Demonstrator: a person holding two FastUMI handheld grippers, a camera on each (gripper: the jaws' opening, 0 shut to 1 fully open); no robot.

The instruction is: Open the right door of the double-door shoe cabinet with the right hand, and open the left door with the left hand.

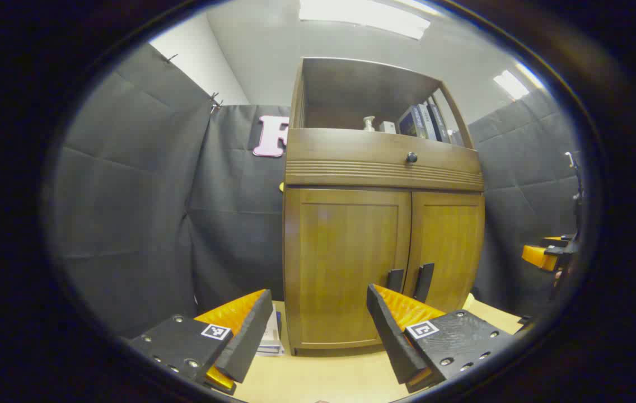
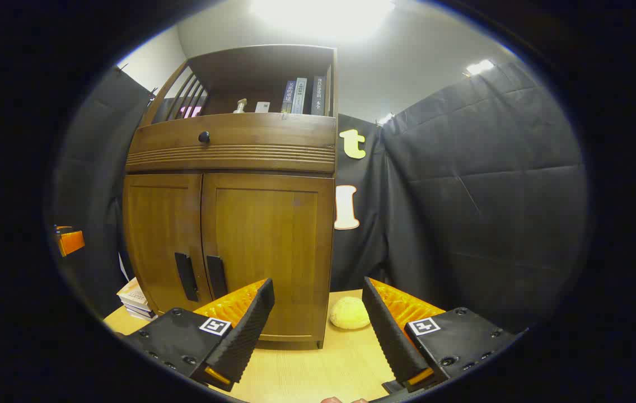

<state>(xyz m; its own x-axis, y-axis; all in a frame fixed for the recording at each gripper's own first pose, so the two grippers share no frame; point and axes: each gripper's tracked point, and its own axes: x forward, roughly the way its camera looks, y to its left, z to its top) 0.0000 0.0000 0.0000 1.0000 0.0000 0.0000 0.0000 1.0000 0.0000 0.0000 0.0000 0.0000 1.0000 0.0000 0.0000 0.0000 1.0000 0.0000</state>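
Observation:
The wooden shoe cabinet point(image 1: 377, 168) stands on a light table with both doors closed. In the left gripper view its left door point(image 1: 346, 252) faces me, the right door point(image 1: 449, 240) lies beyond, and two dark vertical handles point(image 1: 409, 281) meet at the seam. My left gripper point(image 1: 318, 292) is open, a short way in front of the left door, holding nothing. In the right gripper view the right door point(image 2: 267, 235) with its handle point(image 2: 217, 276) sits just left of my open right gripper point(image 2: 317, 282). The left door point(image 2: 164, 229) is further left.
A drawer with a round knob point(image 2: 204, 137) and a shelf of books point(image 2: 301, 95) top the cabinet. A yellow fluffy ball point(image 2: 350, 312) lies by its right corner. Stacked books point(image 2: 134, 298) rest at its left side. Black cloth walls point(image 2: 480, 212) close in around.

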